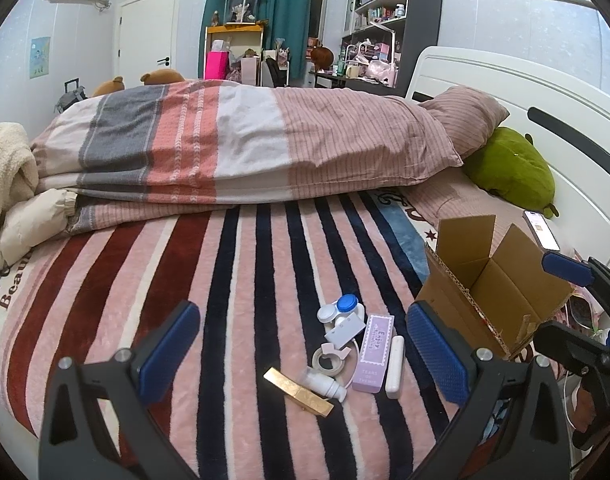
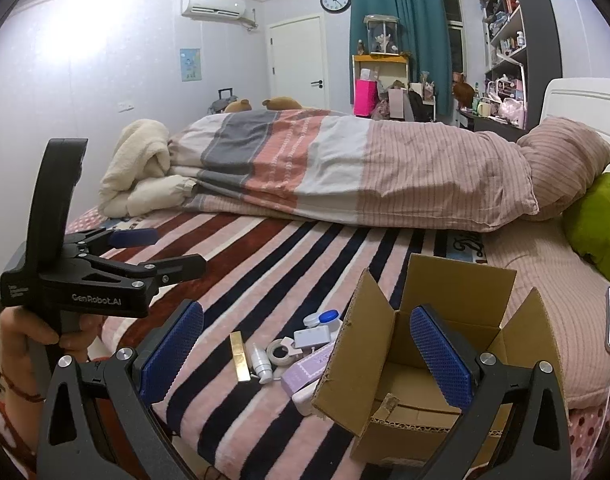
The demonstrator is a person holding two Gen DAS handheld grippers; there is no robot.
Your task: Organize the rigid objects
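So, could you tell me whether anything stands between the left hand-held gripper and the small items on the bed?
Nothing visible does. The left hand-held gripper is open, with the gold bar, white bottle and purple box lying on the blanket right ahead. The open cardboard box sits just beside them.

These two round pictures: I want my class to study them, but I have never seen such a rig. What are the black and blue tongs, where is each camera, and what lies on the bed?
No robot here: a person holds a two-finger gripper in each hand, with a wide-angle camera on each looking along its blue fingers. One picture looks out from the left gripper, the other from the right gripper. Both are open and hold nothing. On the striped blanket lie small things: a gold bar, a white bottle, a tape roll, a lens case and a purple box. Beside them stands an open carton, seemingly empty.
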